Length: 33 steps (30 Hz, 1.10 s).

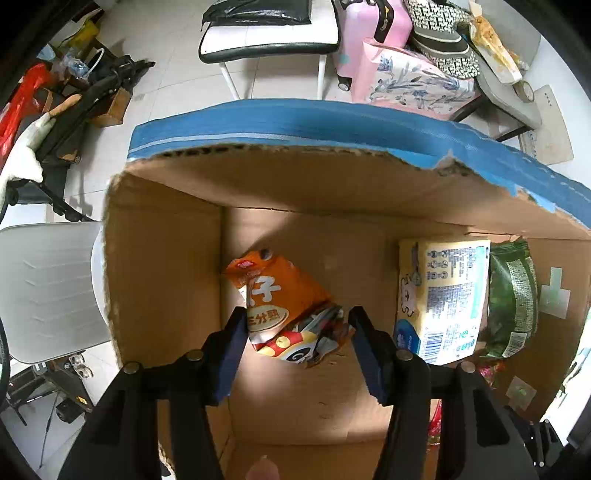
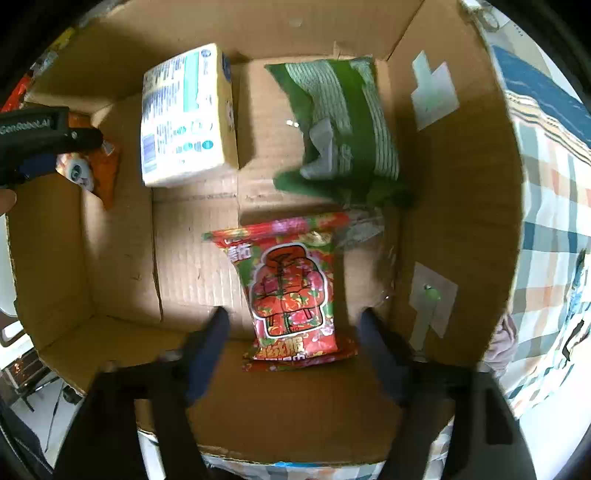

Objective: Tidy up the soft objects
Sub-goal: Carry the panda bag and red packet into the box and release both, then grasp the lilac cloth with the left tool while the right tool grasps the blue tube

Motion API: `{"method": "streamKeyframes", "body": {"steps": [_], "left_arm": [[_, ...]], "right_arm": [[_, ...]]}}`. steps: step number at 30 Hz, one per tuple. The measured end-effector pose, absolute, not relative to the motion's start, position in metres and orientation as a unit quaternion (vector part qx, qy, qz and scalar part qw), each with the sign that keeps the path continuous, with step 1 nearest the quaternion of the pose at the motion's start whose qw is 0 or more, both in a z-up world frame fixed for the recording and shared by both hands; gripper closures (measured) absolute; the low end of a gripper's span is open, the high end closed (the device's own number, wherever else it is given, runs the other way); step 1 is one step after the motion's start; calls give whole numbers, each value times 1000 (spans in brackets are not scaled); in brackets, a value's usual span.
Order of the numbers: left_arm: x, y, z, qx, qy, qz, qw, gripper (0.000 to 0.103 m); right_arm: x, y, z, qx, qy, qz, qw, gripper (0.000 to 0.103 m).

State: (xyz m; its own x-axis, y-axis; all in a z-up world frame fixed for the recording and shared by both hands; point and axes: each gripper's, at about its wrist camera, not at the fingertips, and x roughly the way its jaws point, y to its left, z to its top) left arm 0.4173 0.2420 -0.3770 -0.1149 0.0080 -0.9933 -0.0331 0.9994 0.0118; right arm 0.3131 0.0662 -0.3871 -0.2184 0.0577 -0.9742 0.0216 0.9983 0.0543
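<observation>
An open cardboard box (image 1: 173, 251) holds soft packs. In the left wrist view, my left gripper (image 1: 297, 314) is open above an orange snack pack (image 1: 280, 295) in the box's far left corner, jaws on either side, not gripping. A yellow tissue pack (image 1: 441, 299) and a green bag (image 1: 511, 299) lie to the right. In the right wrist view, my right gripper (image 2: 293, 314) is open over a red patterned pack (image 2: 291, 291) on the box (image 2: 122, 266) floor. The tissue pack (image 2: 188, 118) and green bag (image 2: 343, 129) lie beyond. The left gripper body (image 2: 40, 136) shows at the left.
Blue tape (image 1: 295, 122) runs along the box's far flap. Beyond it stand a chair (image 1: 269, 40), a pink suitcase (image 1: 369, 33) and a floral bag (image 1: 413, 81). A grey chair seat (image 1: 44, 288) is at the left. Plaid fabric (image 2: 550, 229) lies right of the box.
</observation>
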Motion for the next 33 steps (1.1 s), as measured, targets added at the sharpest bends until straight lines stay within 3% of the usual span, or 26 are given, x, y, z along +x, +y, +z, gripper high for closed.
{"method": "streamKeyframes", "body": {"steps": [3, 13, 14, 18, 20, 33], "left_arm": [[413, 244, -365, -10, 739, 10, 673, 47], [373, 255, -308, -12, 701, 6, 713, 46], [363, 256, -300, -10, 695, 4, 719, 42], [330, 258, -275, -4, 668, 5, 744, 15], [315, 260, -264, -5, 659, 7, 752, 9], [222, 250, -200, 1, 598, 38, 800, 7]], "right_arm": [[314, 71, -374, 25, 773, 17, 633, 17], [307, 73, -331, 16, 754, 22, 656, 17], [305, 73, -326, 18, 751, 23, 659, 17], [299, 67, -307, 14, 736, 25, 677, 0], [290, 67, -298, 15, 727, 24, 686, 0], [235, 62, -228, -17, 653, 30, 757, 0]]}}
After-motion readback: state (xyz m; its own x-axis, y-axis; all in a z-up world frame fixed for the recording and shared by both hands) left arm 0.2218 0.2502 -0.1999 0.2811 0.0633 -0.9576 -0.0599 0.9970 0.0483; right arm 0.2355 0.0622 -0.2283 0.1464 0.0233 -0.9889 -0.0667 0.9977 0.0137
